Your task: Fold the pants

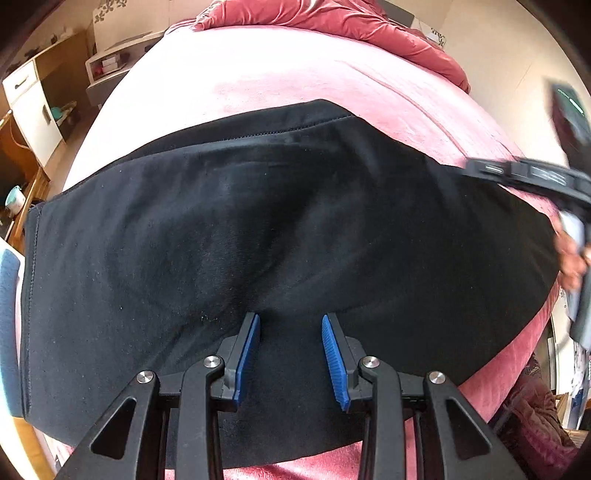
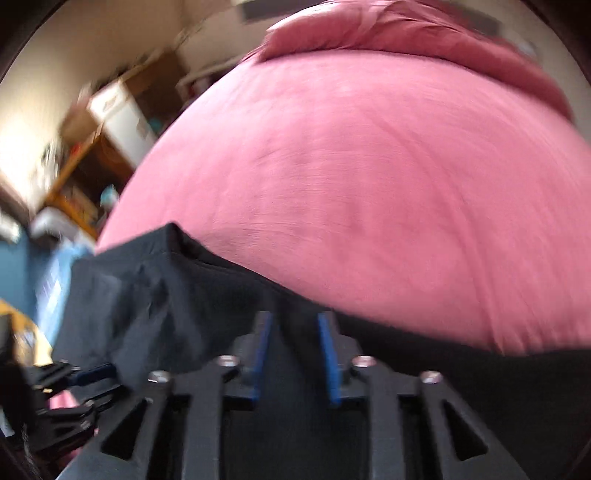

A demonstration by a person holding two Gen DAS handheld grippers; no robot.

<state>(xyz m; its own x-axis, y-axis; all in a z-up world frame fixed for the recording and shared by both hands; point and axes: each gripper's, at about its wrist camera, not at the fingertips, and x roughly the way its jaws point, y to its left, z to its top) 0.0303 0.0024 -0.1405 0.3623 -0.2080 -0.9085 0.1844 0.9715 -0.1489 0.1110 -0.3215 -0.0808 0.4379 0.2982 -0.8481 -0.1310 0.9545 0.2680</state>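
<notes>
Two fisheye views look down on a bed (image 1: 258,74) covered in a pink sheet, and the black pants (image 1: 258,229) lie spread flat across its near part. Beyond the pants a rumpled red duvet (image 1: 351,26) is heaped at the far end of the bed. Left of the pants, off the bed, stand a white cabinet (image 1: 31,107) and wooden shelving.

Over the pants' near edge the left hand-held gripper (image 1: 291,325) points steeply down, its blue pads (image 1: 249,354) partly apart with black cloth lying under the gap; the pads do not pinch it. At the pants' right end the right hand-held gripper (image 1: 524,173) shows as a blurred black bar, and the hand (image 1: 570,254) that bears it shows just below it.

Only the right wrist view, heavily smeared, shows the pants (image 2: 166,295) rumpled into a raised peak at their far left corner, with the left hand-held gripper (image 2: 88,373) at that side's lower edge. There the right hand-held gripper (image 2: 295,325) has its pads partly apart above the dark cloth; whether they touch it I cannot tell. The left wrist view alone shows the stitched hem along the pants' left end.
</notes>
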